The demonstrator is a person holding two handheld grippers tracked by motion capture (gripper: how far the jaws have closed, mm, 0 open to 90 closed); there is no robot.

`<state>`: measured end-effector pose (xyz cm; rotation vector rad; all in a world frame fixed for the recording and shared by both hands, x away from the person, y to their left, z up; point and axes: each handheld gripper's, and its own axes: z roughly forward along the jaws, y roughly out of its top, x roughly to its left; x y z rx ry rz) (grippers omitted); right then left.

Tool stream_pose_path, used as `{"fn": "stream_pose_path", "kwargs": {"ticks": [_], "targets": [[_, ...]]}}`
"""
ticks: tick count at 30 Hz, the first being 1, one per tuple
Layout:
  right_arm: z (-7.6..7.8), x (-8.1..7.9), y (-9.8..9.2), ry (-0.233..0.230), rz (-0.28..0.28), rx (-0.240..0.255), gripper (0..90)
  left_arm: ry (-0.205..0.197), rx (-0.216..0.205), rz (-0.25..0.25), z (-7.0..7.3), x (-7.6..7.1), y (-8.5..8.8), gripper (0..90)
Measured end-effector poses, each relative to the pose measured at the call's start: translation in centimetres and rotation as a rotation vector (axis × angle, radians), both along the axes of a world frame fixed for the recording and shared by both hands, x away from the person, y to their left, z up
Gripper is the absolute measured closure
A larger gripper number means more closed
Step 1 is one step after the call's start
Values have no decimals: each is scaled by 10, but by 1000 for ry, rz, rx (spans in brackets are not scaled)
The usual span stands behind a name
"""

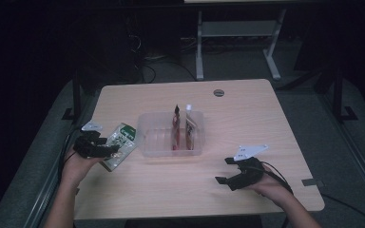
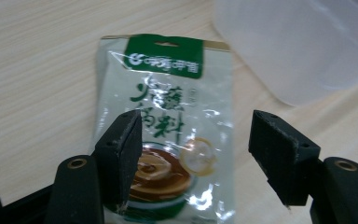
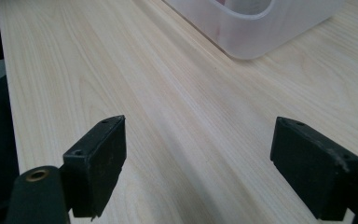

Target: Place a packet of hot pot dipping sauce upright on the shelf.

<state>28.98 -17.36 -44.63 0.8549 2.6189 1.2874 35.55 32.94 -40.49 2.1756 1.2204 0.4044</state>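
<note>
Tongs first: both pairs stand apart, the left tongs (image 2: 196, 154) poised over a green-and-white sachet (image 2: 168, 126), pads clear of it, the right tongs (image 3: 198, 168) over bare wood. Beneath everything lies the tabletop (image 1: 247, 109), then a clear tub (image 1: 171, 134) at its middle holding upright packets (image 1: 183, 126). Smallest, the sachet lies flat just left of the tub.

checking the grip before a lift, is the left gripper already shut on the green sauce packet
No: in the left gripper view the left gripper stands open over the green sauce packet, its right pad clear of the packet's edge.
</note>
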Motion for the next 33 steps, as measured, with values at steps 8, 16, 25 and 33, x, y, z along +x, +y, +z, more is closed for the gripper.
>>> {"fn": "stream_pose_path", "kwargs": {"ticks": [8, 16, 25, 33], "targets": [[0, 0, -1, 3, -7, -9, 177, 5, 44, 21, -14, 27, 14, 252], [-1, 1, -1, 4, -4, -19, 178, 47, 73, 18, -38, 35, 18, 190], [-1, 0, 0, -3, 4, -33, 178, 107, 20, -14, -50, 37, 23, 141], [-1, 0, -1, -3, -2, -33, 180, 105, 40, -29, -50, 34, 18, 194]]}}
